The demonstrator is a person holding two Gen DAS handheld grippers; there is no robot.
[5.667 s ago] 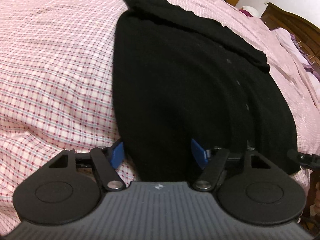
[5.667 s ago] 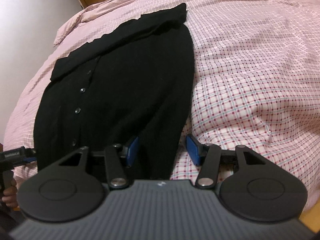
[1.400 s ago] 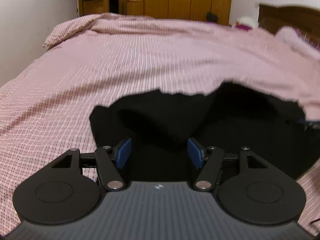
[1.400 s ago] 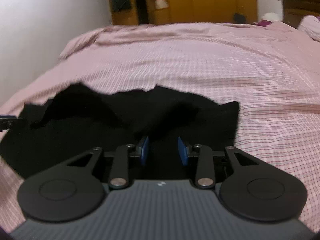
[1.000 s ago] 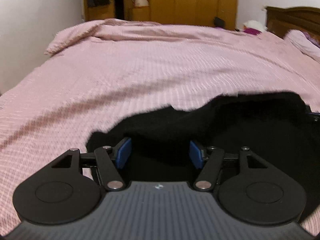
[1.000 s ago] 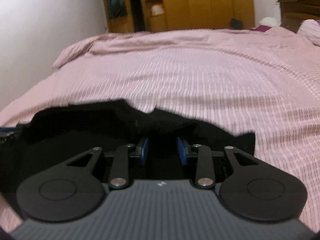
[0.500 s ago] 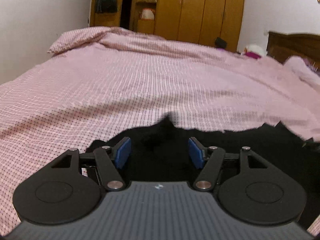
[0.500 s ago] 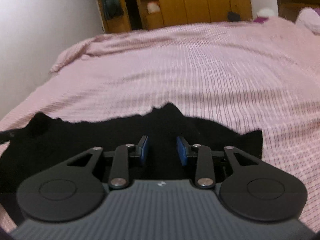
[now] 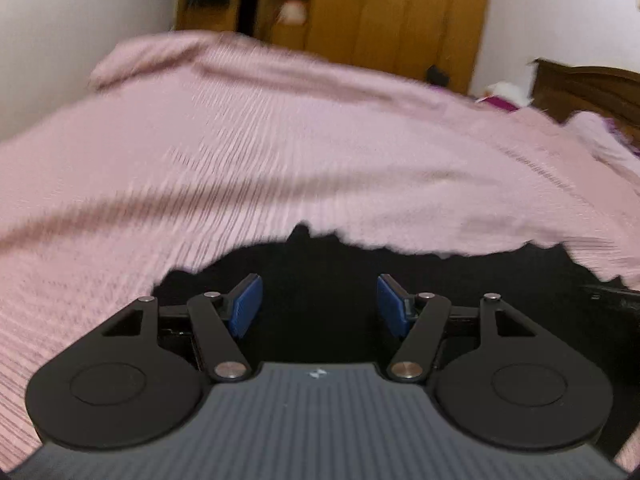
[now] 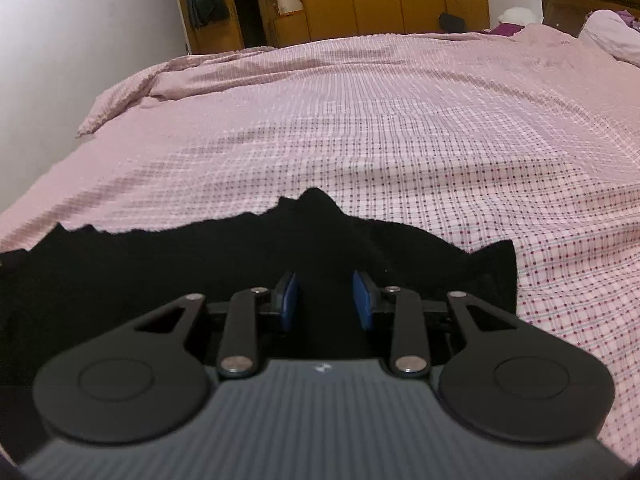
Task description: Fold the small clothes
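Here the black garment (image 10: 200, 272) is spread crosswise on the pink bedspread (image 10: 400, 120), bunched between both jaws. Whether it is pinched by the narrow right gripper (image 10: 326, 300) or the wider left gripper (image 9: 319, 307) cannot be told.

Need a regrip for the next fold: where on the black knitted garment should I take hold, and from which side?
Take the black knitted garment at its near-right corner flap, coming in from the right over the pink checked bedspread. That corner pokes up at the edge, clear of the bunched middle.
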